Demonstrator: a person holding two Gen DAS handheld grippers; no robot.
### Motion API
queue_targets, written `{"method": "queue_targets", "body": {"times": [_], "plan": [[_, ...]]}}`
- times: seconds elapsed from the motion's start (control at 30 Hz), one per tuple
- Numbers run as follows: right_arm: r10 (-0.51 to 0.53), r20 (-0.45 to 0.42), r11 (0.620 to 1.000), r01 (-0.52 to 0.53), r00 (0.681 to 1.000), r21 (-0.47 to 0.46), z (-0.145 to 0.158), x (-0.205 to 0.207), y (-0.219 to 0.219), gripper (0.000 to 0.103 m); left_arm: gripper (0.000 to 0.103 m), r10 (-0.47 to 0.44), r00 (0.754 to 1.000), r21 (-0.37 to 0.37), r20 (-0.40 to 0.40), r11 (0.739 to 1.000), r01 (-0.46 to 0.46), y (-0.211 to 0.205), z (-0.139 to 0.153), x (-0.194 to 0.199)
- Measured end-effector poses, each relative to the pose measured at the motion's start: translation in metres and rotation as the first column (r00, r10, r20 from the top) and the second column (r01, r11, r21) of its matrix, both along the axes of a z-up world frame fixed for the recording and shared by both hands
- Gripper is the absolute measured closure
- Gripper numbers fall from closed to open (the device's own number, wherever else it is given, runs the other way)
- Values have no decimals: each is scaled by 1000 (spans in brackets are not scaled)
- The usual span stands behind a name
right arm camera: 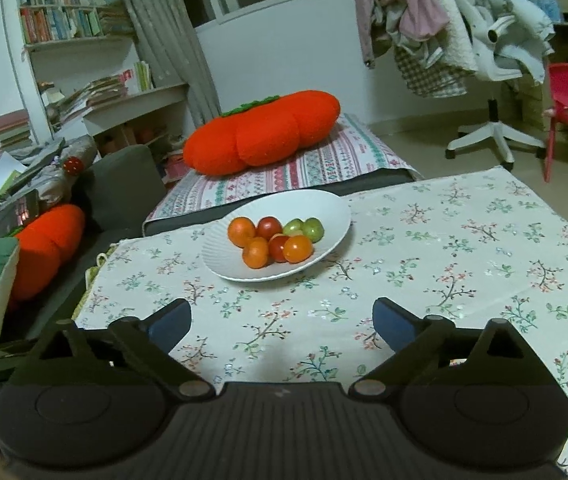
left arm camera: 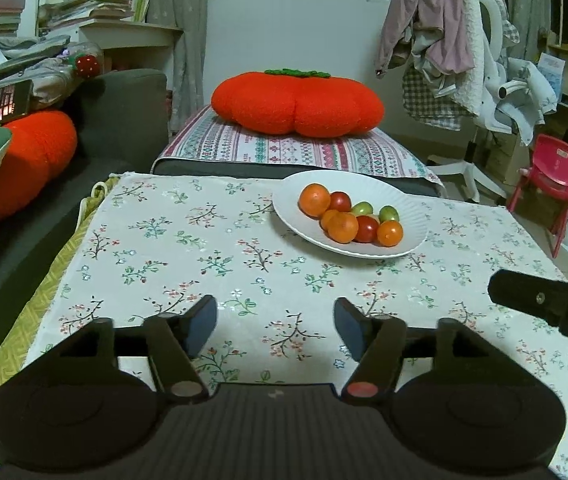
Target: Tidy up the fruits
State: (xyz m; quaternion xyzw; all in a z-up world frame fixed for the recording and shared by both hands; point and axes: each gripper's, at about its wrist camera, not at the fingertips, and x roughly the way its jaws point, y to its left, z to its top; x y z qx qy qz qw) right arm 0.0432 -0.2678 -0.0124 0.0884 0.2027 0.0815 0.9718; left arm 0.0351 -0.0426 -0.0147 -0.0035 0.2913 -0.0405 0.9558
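Both sets of jaws stand spread wide with nothing between them: the left gripper [left arm camera: 275, 322] and the right gripper [right arm camera: 282, 322] each show two black arms tipped with flat blue pads [left arm camera: 204, 320], hanging above the near part of a table draped in a cream tablecloth [left arm camera: 188, 248] printed with small flowering sprigs. In the left wrist view a black piece of the right gripper juts in above the table's right edge. Toward the far edge of the table sits one round white plate [right arm camera: 326, 210] with a ribbed rim, and all the fruits [right arm camera: 274, 240] are heaped on it — smooth, glossy, round pieces touching one another. In the left wrist view eight can be counted: four orange, two red, two green; the right wrist view shows only seven, one likely hidden. Beyond the far edge lies a fuzzy orange-red cushion [left arm camera: 297, 102], lobed like a pumpkin, on a striped woven cover [left arm camera: 284, 148].
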Motion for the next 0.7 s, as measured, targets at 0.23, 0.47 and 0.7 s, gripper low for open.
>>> {"method": "queue_targets", "body": {"times": [0.23, 0.47, 0.7], "plan": [[-20, -19, 999, 20, 1000, -32, -8, 6, -1, 0, 24, 30, 1000, 7, -3, 1000, -30, 4, -3, 5], [-19, -25, 999, 18, 1000, -41, -9, 3, -2, 0, 12, 22, 1000, 42, 20, 999, -23, -2, -2, 3], [-22, -27, 999, 20, 999, -46, -9, 3, -3, 0, 11, 12, 1000, 54, 22, 998, -13, -6, -2, 3]]}}
